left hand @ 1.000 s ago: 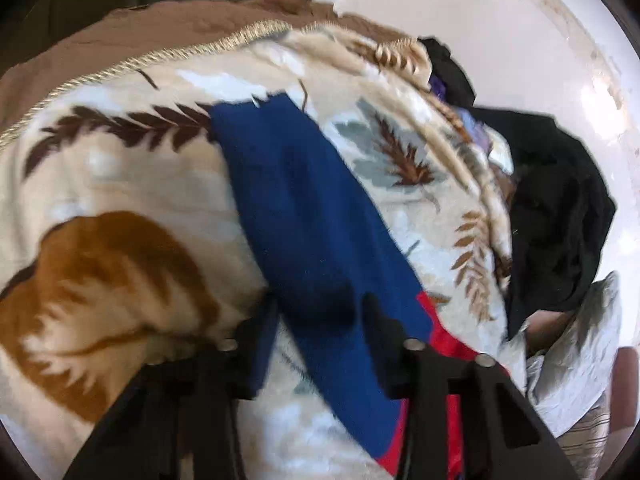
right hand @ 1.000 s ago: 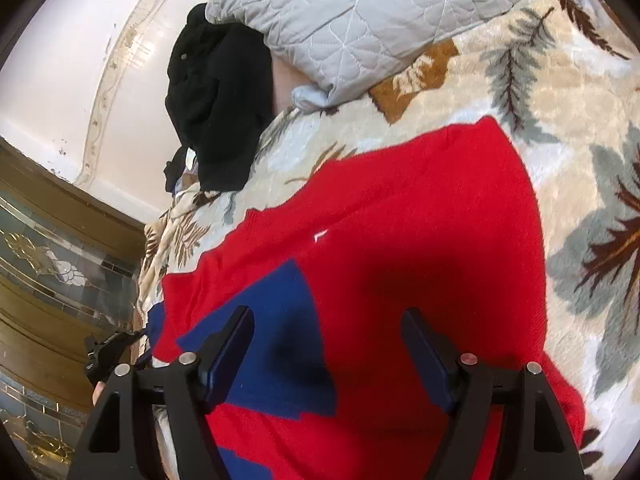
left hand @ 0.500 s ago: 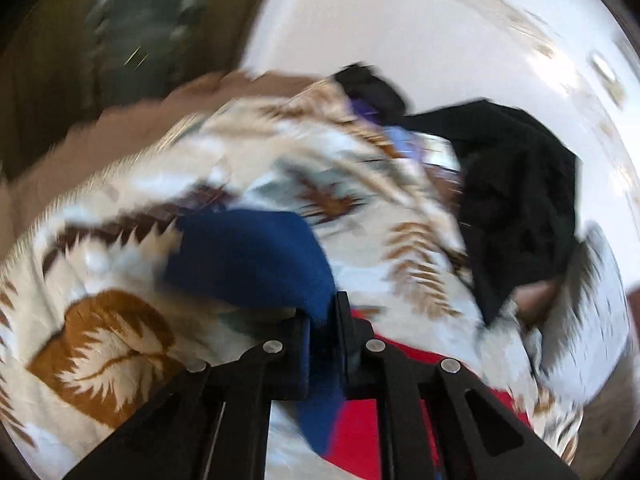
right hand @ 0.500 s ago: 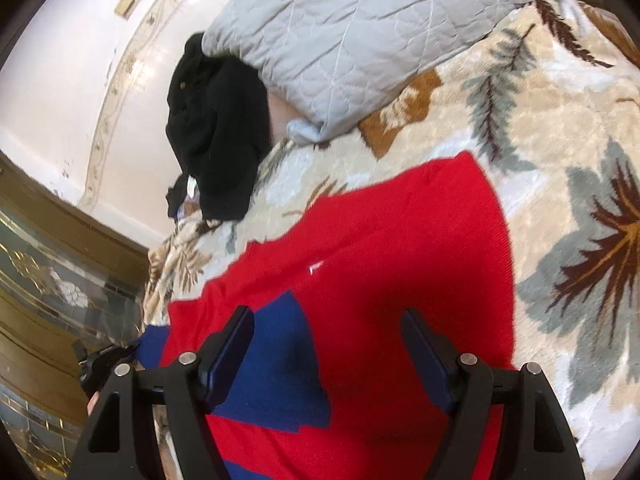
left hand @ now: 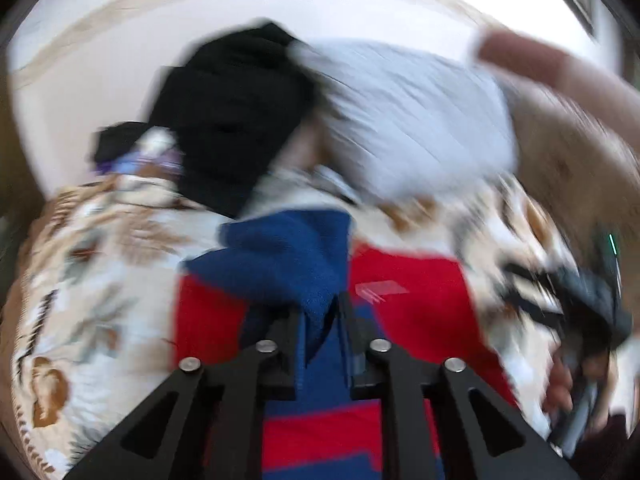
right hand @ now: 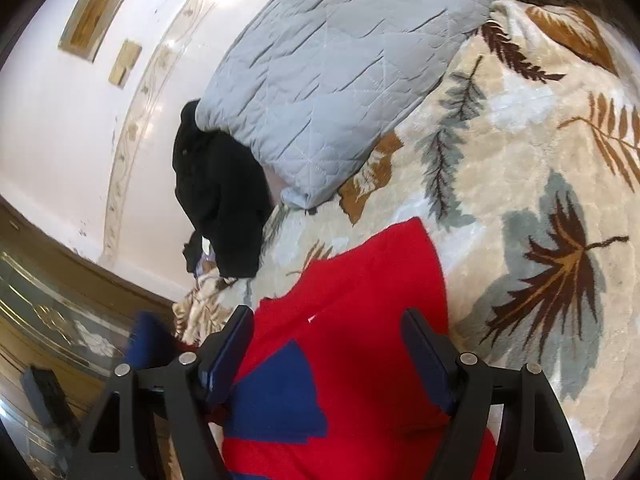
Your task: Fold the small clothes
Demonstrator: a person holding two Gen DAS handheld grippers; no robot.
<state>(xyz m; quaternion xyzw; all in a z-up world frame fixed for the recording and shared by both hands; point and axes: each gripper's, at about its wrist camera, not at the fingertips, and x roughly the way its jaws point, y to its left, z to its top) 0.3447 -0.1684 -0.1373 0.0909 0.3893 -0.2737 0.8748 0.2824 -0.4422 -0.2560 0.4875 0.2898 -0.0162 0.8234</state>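
Note:
A red sweater (right hand: 368,280) with blue panels lies flat on the leaf-print blanket (right hand: 520,160). In the left wrist view its blue sleeve (left hand: 280,256) is bunched and lifted over the red body (left hand: 416,312). My left gripper (left hand: 320,320) holds a fold of that sleeve between its narrow jaws, which are opening. The raised sleeve (right hand: 148,344) also shows at the left of the right wrist view. My right gripper (right hand: 328,332) hovers open over the sweater's chest, nothing between its fingers. It appears blurred at the right of the left wrist view (left hand: 580,304).
A black garment (right hand: 224,200) is heaped at the head of the bed beside a grey quilted pillow (right hand: 340,80). A white wall runs behind them. A person's arm (left hand: 560,76) crosses the upper right of the left wrist view. A glass-fronted wooden cabinet (right hand: 40,320) stands left.
My left gripper closed on the blue sleeve, lifted it and swept it across over the red body while rolling. My right gripper drew back slightly and stayed open.

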